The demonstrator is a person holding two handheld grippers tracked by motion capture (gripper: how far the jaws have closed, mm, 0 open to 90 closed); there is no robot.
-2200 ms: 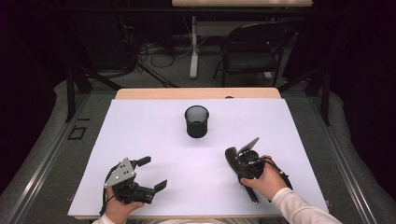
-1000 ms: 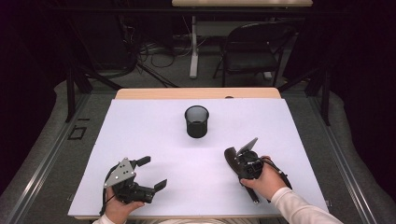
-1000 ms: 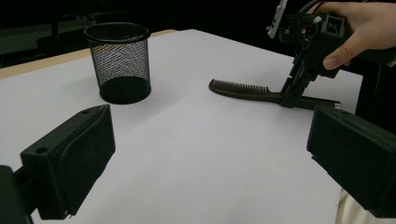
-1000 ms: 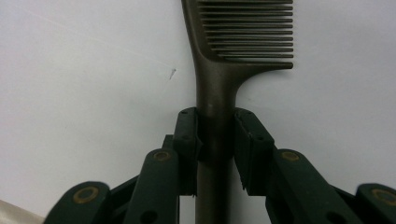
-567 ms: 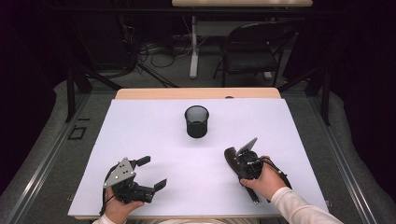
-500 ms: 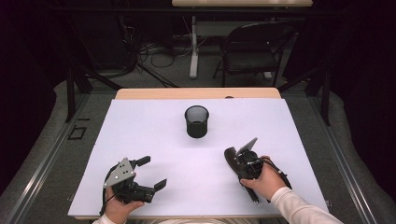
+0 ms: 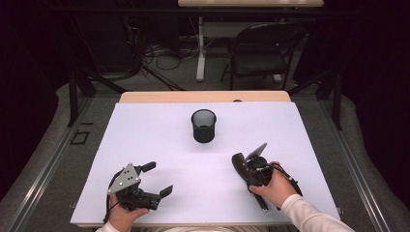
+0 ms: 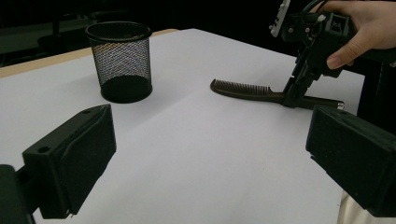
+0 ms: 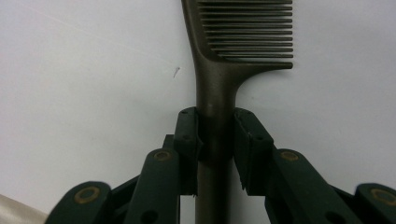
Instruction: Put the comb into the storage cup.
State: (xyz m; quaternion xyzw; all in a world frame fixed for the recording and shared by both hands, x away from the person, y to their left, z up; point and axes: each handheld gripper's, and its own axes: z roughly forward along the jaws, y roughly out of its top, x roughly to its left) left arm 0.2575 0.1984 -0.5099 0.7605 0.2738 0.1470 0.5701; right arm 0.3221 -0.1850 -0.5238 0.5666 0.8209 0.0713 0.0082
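one comb [image 9: 219, 93] pinched in the right gripper [image 9: 215, 140], one mesh cup [image 7: 203, 125], left gripper [image 7: 157, 179] spread.

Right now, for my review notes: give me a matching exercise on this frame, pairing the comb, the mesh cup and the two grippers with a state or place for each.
Things:
1. comb
2. mesh pen cup
3. left gripper
4. right gripper

States or places:
A. open, nothing between its fingers
B. upright near the middle of the white table, empty
C. lying flat, handle clamped
D. shut on a handle

Pairs: 1-C, 2-B, 3-A, 4-D
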